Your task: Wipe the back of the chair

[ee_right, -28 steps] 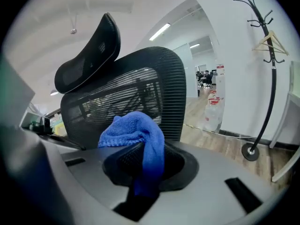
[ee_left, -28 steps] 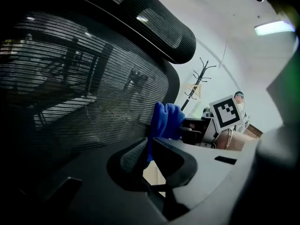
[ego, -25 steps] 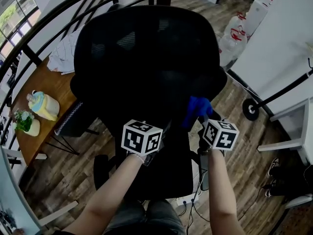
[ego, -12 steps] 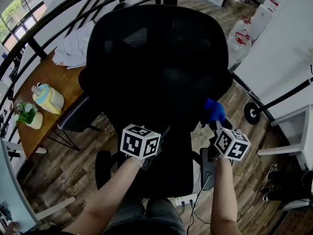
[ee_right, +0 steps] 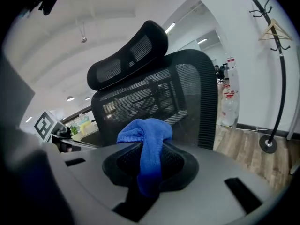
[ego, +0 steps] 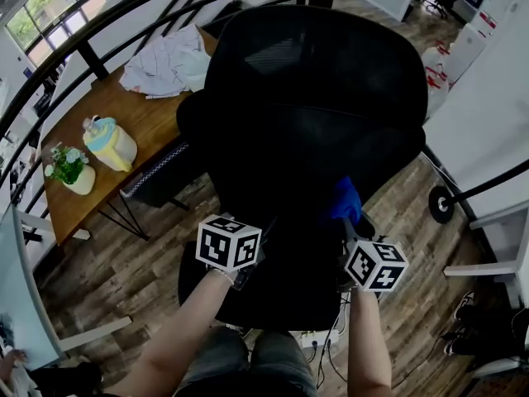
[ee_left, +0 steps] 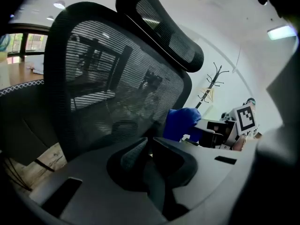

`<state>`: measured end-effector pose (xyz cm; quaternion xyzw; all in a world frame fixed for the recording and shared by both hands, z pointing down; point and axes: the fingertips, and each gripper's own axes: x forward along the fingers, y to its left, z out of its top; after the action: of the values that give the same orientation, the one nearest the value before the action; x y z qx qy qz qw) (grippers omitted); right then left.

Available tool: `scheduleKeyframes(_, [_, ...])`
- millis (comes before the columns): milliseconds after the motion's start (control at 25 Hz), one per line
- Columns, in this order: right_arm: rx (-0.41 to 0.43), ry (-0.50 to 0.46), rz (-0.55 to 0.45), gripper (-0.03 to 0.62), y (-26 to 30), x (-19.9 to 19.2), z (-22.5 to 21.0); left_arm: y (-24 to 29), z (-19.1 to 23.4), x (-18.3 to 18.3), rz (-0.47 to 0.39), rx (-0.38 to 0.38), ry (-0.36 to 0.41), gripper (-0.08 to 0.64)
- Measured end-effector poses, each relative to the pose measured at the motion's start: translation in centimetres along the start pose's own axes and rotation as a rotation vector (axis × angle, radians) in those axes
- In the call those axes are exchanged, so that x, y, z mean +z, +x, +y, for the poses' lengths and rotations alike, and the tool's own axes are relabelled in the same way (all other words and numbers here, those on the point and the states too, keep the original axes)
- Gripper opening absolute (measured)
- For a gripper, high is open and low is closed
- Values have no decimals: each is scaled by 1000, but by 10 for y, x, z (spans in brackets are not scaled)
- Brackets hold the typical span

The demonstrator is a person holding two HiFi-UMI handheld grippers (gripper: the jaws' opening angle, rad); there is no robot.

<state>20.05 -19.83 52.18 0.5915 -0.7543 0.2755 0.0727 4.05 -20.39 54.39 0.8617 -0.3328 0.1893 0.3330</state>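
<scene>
The black mesh chair back (ego: 306,114) with its headrest (ee_left: 164,27) fills the middle of the head view. My right gripper (ego: 347,222) is shut on a blue cloth (ego: 345,198), and the cloth sits against the lower right of the mesh. In the right gripper view the cloth (ee_right: 147,139) drapes over the closed jaws of that gripper (ee_right: 149,146), with the chair back (ee_right: 154,102) just beyond. My left gripper (ego: 263,234) is low at the back's left side; its jaws (ee_left: 149,144) stand together with nothing between them.
A wooden table (ego: 124,114) at the left carries a white cloth (ego: 169,60), a pastel jug (ego: 109,143) and a potted plant (ego: 70,170). A black railing (ego: 83,48) curves behind it. Water bottles (ego: 434,64) and a coat stand (ee_right: 276,41) are at the right.
The right gripper carried the blue cloth out to the chair back's right edge, then back left and a little lower. The left gripper stayed low on the left. The head view shifted.
</scene>
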Motion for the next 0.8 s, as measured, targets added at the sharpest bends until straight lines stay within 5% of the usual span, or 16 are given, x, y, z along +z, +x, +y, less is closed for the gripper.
scheduleKeyframes(560, [408,-89,149,83,79,-59,186,-93,84,-36,-58,199,-134,41])
scheduleKeyframes(800, [509,-137,203,83,114,-71,229,-107,109,-39,-66,257,-151,40])
